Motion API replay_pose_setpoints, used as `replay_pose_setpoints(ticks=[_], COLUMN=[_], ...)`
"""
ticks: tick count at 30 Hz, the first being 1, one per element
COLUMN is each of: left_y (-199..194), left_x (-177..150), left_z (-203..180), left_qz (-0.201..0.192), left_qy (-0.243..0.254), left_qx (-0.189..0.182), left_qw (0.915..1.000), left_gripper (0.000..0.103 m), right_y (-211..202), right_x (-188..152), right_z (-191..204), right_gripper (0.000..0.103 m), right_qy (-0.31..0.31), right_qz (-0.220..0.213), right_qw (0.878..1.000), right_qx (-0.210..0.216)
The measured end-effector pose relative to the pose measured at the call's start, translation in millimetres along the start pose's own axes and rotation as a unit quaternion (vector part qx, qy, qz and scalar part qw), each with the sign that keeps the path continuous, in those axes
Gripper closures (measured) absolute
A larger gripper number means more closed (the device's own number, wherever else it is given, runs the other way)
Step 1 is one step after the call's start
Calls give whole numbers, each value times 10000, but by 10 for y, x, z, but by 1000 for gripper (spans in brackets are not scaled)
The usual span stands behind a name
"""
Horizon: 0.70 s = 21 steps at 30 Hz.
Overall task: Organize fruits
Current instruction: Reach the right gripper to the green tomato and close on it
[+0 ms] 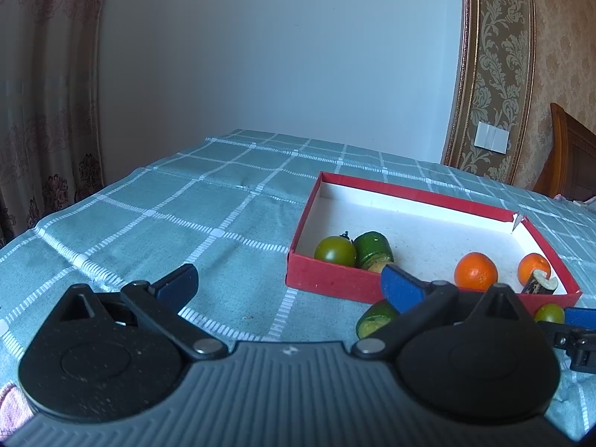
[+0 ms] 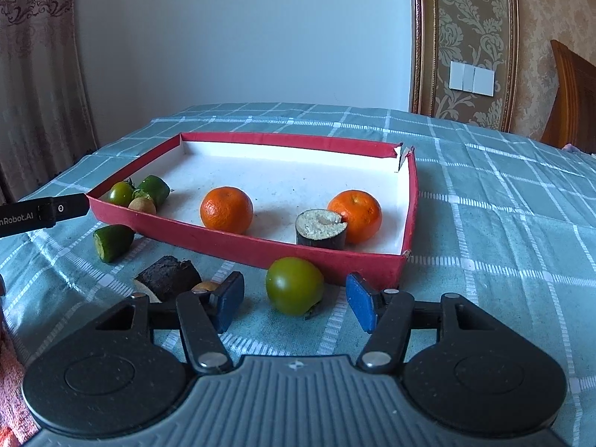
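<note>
A red box with a white floor holds two oranges, a dark cut piece, a green tomato and a cucumber piece. In front of the box, a second green tomato lies on the cloth. My right gripper is open around it, with a gap between each blue pad and the tomato. My left gripper stands wide open with nothing between its fingers, just before the box's near left corner.
On the checked teal tablecloth, left of my right gripper, lie a cucumber piece, a dark chunk and a small brown fruit. A wall and curtain stand behind the table. A wooden headboard is at far right.
</note>
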<state>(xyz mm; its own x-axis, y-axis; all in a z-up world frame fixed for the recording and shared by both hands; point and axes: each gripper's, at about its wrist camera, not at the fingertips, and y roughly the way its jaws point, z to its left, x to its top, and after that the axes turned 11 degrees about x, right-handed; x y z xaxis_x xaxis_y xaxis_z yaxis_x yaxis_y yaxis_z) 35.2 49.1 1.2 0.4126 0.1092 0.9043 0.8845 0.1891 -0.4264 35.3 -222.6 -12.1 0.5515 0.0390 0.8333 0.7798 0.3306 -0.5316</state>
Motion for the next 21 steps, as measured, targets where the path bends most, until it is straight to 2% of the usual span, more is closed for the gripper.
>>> replay_pose_setpoints(ticks=[9,21], left_y=[2,4], left_x=[0,-2], left_z=[-11,-17], left_qz=[11,23], left_qy=[15,14], left_qx=[10,9], left_qw=[10000,10000], left_gripper=[0,0], right_y=[-24,109], right_x=[-16,15], right_z=[-121,-25], right_gripper=[43,46], right_qy=[398,154], right_qz=[-117,225], right_qw=[9991,9996], right_qx=[8,-63])
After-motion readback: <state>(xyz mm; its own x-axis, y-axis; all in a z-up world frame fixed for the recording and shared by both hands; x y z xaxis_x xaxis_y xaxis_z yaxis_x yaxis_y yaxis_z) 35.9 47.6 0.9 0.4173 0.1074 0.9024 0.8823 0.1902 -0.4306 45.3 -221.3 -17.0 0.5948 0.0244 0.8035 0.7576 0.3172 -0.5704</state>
